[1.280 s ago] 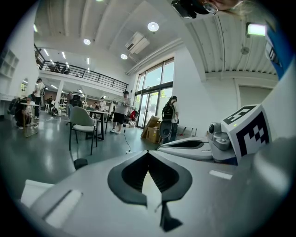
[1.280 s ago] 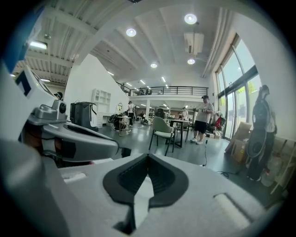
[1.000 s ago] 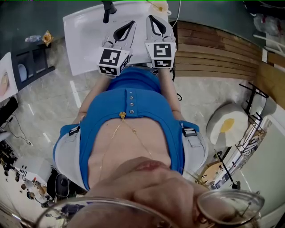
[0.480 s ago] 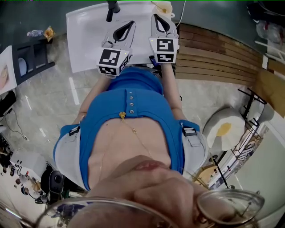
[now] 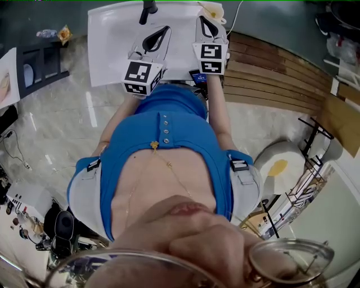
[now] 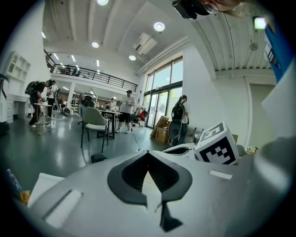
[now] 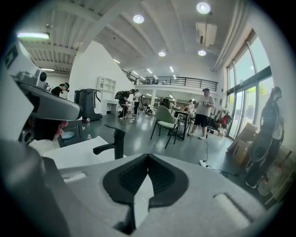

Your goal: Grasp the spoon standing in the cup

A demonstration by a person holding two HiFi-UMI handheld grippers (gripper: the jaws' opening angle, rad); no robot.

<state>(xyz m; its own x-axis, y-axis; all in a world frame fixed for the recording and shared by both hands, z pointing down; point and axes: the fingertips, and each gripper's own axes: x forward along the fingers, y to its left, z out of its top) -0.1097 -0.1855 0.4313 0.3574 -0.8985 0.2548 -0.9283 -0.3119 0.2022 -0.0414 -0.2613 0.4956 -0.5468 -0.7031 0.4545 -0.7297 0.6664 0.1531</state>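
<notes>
Holding one gripper in each hand, the person has both of them side by side above the near part of a white table (image 5: 112,50). The left gripper (image 5: 166,28) points toward the far side of the table. In its own view the two dark jaws are together at the tips, and between them is nothing, only the pale table surface below. The right gripper (image 5: 202,18) is just beside it, a little further forward. Its jaws are also pressed together and hold nothing. Each gripper carries its cube with black and white square markers, close to the person's blue shirt (image 5: 163,140).

A black faucet (image 5: 148,9) stands at the far edge of the table, beyond the left gripper. At the far right corner of the table, just past the tip of the right gripper, lies a small cream-yellow thing (image 5: 207,8). It is too small and too much cut by the picture edge for me to say if this is the cup, and I cannot make out a spoon in any view.
</notes>
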